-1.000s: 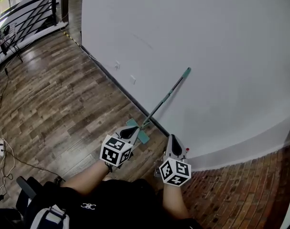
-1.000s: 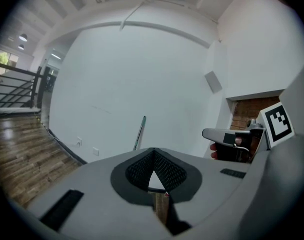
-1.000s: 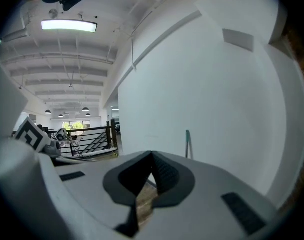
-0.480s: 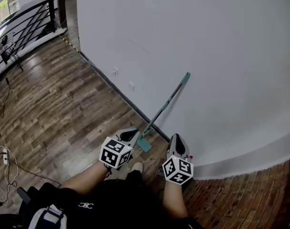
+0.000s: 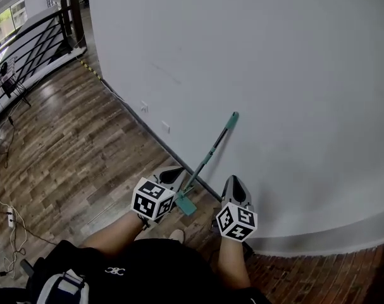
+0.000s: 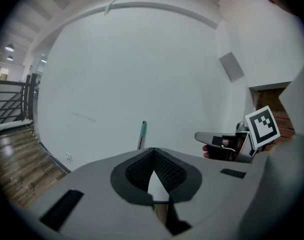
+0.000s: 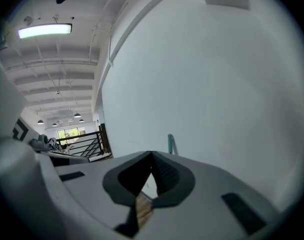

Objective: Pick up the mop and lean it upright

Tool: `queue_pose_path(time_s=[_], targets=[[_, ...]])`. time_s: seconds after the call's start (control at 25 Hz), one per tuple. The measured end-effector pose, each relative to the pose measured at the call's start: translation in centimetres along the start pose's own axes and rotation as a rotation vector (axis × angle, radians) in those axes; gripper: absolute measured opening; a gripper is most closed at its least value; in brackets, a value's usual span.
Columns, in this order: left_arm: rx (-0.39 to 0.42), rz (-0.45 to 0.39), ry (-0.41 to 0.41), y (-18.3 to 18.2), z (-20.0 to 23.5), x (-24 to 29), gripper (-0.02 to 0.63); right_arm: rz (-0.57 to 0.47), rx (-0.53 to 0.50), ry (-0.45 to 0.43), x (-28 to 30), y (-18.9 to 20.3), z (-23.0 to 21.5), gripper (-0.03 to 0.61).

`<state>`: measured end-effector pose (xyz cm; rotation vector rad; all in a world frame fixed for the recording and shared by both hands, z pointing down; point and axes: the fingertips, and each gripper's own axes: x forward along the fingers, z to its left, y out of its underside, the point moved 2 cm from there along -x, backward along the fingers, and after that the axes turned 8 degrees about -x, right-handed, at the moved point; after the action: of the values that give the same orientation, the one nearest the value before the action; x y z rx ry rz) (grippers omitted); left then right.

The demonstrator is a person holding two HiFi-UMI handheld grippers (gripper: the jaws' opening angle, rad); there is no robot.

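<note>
The mop [image 5: 207,156] leans against the white wall, its teal grip end [image 5: 232,120] up on the wall and its teal head [image 5: 185,204] on the wood floor by the baseboard. My left gripper [image 5: 173,171] hangs just left of the lower handle, shut and empty. My right gripper [image 5: 235,183] is to the right of the mop, close to the wall, also shut with nothing in it. In the left gripper view, the handle top [image 6: 142,129] rises behind the shut left gripper [image 6: 153,151]. In the right gripper view, the handle top [image 7: 170,143] shows past the right gripper [image 7: 152,155].
A black railing [image 5: 27,40] borders the floor at the far left. Cables and a power strip [image 5: 11,217] lie on the wood floor at left. Wall outlets [image 5: 165,127] sit low on the wall. Brick-patterned flooring [image 5: 318,274] begins at the right. My shoe [image 5: 177,235] is below the mop head.
The head view has swung and come closer to the wall. The mop stays leaned on the wall, and both grippers stay shut and empty beside its lower end.
</note>
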<state>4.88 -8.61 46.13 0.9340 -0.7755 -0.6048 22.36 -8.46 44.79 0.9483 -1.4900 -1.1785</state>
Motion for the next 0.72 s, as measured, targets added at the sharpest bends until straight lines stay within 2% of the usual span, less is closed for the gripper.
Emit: queue_pose_path(time_s=[0.24, 0.44, 0.6, 0.72], targets=[[-0.013, 0.033, -0.033, -0.6, 0.8, 4.4, -0.005, 0.047, 0.005, -0.057, 5.0, 0.6, -2.0, 0.014], [-0.01, 0.065, -0.035, -0.9, 3.0, 7.6, -0.005, 0.061, 0.014, -0.045, 9.7, 0.8, -2.7, 0.014], [-0.014, 0.07, 0.007, -1.8, 4.9, 10.1, -0.005, 0.075, 0.007, -0.006, 12.8, 1.1, -2.7, 0.015], [0.006, 0.096, 0.07, -2.4, 6.6, 12.1, -0.005, 0.075, 0.004, 0.062, 15.0, 1.3, -2.9, 0.017]])
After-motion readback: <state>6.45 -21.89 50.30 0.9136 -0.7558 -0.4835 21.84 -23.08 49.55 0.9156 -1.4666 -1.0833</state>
